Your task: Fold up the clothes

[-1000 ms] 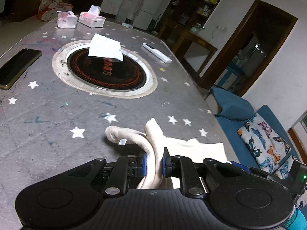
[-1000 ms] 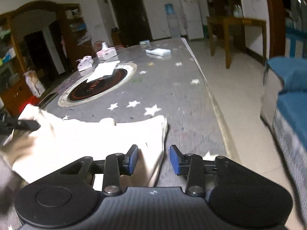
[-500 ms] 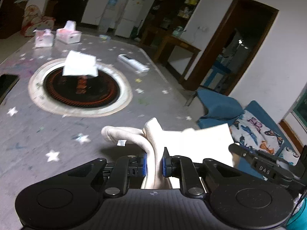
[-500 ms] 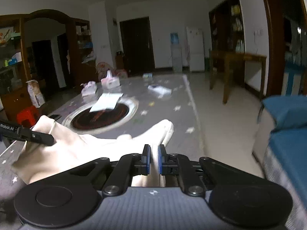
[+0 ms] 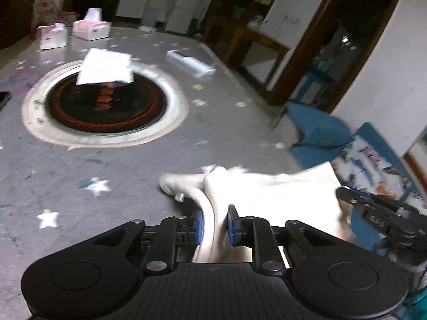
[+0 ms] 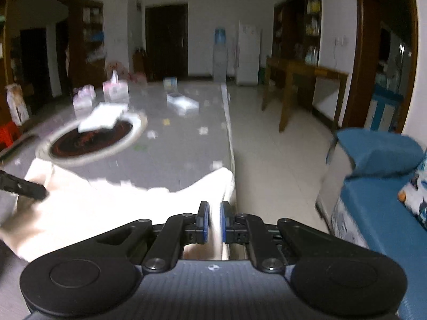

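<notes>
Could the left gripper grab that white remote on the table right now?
Probably not. The left gripper is shut on the cream cloth, so it has no free grip. The remote lies far across the table, past the round burner, with nothing blocking it.

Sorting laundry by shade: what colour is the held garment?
Cream-white, plain garment; clearest in the left wrist view.

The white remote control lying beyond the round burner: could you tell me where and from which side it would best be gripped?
Grip the remote control across its narrow width near mid-length, coming from above. It lies flat on the table, long and slim, with bare surface on both long sides for the fingers. Both grippers are occupied now: the left gripper and right gripper are each shut on the cream garment.
</notes>
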`<state>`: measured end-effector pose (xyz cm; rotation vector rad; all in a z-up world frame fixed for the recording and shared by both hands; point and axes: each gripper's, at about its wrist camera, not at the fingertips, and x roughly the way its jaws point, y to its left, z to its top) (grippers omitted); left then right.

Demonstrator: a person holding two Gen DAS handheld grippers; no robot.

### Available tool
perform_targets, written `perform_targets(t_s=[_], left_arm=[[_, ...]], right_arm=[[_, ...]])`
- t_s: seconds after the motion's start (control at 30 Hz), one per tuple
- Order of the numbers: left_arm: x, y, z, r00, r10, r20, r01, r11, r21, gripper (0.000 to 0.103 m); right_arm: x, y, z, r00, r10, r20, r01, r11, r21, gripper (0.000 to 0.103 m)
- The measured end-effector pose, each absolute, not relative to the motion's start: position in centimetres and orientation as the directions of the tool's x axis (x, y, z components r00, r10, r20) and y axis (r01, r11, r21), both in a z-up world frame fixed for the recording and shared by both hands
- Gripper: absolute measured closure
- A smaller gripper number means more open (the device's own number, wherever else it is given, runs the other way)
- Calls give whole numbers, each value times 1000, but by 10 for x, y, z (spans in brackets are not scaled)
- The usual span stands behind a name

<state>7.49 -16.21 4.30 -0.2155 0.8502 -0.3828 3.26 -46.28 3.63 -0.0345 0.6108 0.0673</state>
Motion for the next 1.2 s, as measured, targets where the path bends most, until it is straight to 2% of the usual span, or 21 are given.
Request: perform_targets(t_s=[0.07, 0.23, 0.37, 0.53, 0.67, 0.73, 0.83, 1.0, 1.07, 1.2], left_arm=[[76, -156, 40, 602, -392, -695, 228, 919, -321, 75], [76, -153, 51, 665, -322, -674, 201, 946, -253, 77], [76, -167, 61, 665, -392, -636, 274, 920, -280, 77], [89, -200, 51, 607, -439, -663, 359, 895, -264, 77], [104, -216, 35, 578, -433, -691, 364, 895, -257, 77], [111, -218, 27, 570, -428, -702, 357, 898, -258, 77], [113, -216, 22, 572, -428, -700, 348, 899, -265, 76], [90, -213, 31, 587, -439, -681, 381, 891, -246, 75], [81, -212, 34, 592, -443, -673, 394, 888, -238, 75], [60, -209, 41, 601, -454, -658, 421, 879, -221, 75]], right_arm=[[34, -461, 33, 814, 55, -578, -78, 997, -16, 93], [32, -453, 35, 823, 84, -562, -115, 993, -21, 88], [41, -442, 33, 798, 163, -580, -177, 984, 34, 81], [58, -428, 25, 781, 191, -594, -203, 978, 46, 79], [69, -422, 19, 774, 183, -606, -205, 978, 33, 78], [74, -422, 14, 765, 167, -622, -200, 980, 17, 71], [70, -424, 18, 773, 176, -609, -201, 979, 28, 70], [61, -427, 27, 786, 193, -587, -206, 977, 46, 66], [49, -423, 32, 786, 215, -580, -231, 972, 47, 59], [19, -417, 35, 776, 240, -583, -272, 962, 34, 59]])
